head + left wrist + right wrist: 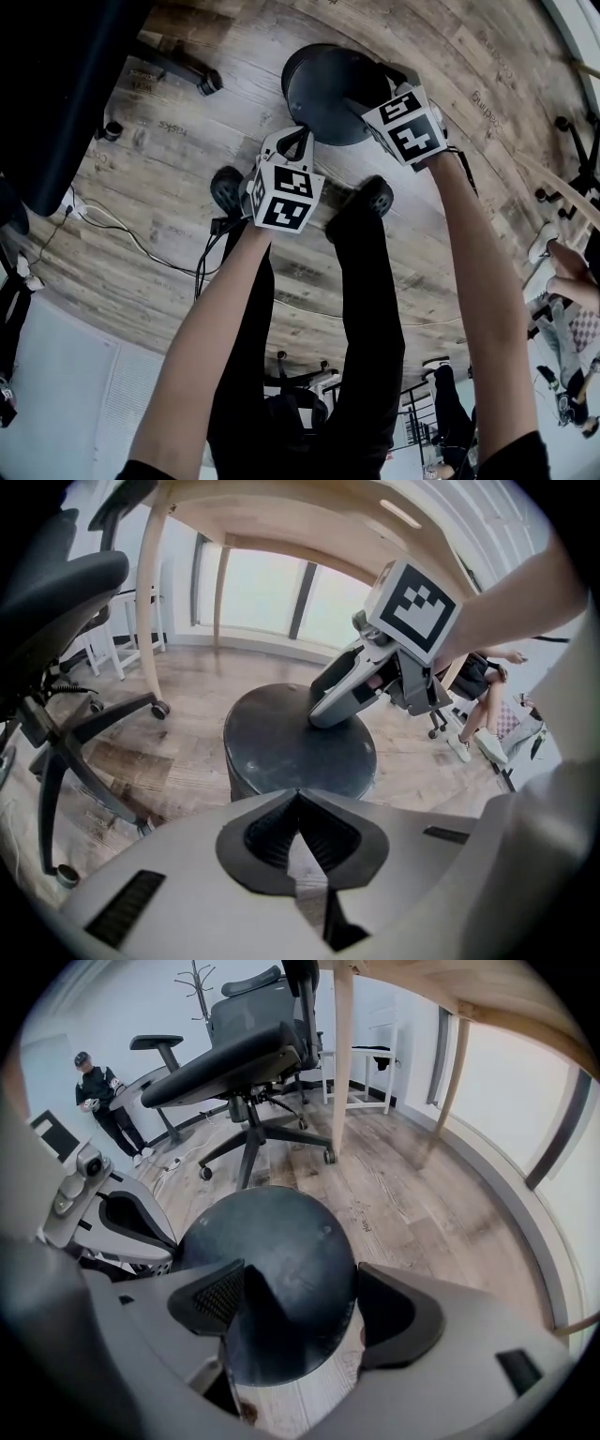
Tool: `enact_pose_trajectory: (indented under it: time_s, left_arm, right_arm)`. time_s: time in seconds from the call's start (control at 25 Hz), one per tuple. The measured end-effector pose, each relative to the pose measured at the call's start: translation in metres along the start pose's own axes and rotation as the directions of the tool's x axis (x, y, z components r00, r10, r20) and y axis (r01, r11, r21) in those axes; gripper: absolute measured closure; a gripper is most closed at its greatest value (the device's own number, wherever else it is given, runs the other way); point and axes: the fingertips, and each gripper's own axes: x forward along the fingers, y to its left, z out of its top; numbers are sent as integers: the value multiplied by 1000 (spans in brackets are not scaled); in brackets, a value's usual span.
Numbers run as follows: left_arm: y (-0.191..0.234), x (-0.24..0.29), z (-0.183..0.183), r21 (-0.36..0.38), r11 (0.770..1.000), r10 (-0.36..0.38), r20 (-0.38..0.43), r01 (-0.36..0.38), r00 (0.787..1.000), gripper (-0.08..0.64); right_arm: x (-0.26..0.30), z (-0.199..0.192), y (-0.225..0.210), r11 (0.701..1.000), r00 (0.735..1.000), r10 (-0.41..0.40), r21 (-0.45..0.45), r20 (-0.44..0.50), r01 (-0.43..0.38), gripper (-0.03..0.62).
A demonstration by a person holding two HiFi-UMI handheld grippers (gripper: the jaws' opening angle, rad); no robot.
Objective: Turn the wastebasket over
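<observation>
The wastebasket (pixel 323 94) is a dark round bin standing upside down on the wood floor, its flat bottom facing up. My left gripper (pixel 298 142) is shut with nothing in it, just at the bin's near edge; its closed jaws (pixel 298 797) point at the bin (pixel 300 742). My right gripper (pixel 364 111) hangs over the bin's right side. Its jaws stand open (pixel 300 1309) above the flat bottom (pixel 272 1260), not pressing on it. The left gripper (pixel 122 1215) shows beside the bin in the right gripper view, and the right gripper (pixel 342 697) rests low over the bin top in the left gripper view.
A black office chair (pixel 248 1054) on castors stands left of the bin, next to a wooden table leg (pixel 342 1063). Cables (pixel 141 244) trail on the floor. The holder's dark-trousered legs and shoes (pixel 370 202) are just behind the bin. Other people are nearby (pixel 98 1091).
</observation>
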Motion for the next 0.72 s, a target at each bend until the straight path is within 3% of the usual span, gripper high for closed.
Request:
enact_pose_trajectory:
  time_s: [0.44, 0.72]
  left_arm:
    - [14, -13, -21, -24, 999, 36, -54, -38, 998, 543]
    - [23, -24, -38, -5, 998, 64, -78, -64, 995, 543]
  right_arm:
    - [-16, -3, 28, 996, 1000, 6, -89, 29, -3, 218]
    - [-32, 0, 54, 997, 993, 64, -56, 103, -59, 219]
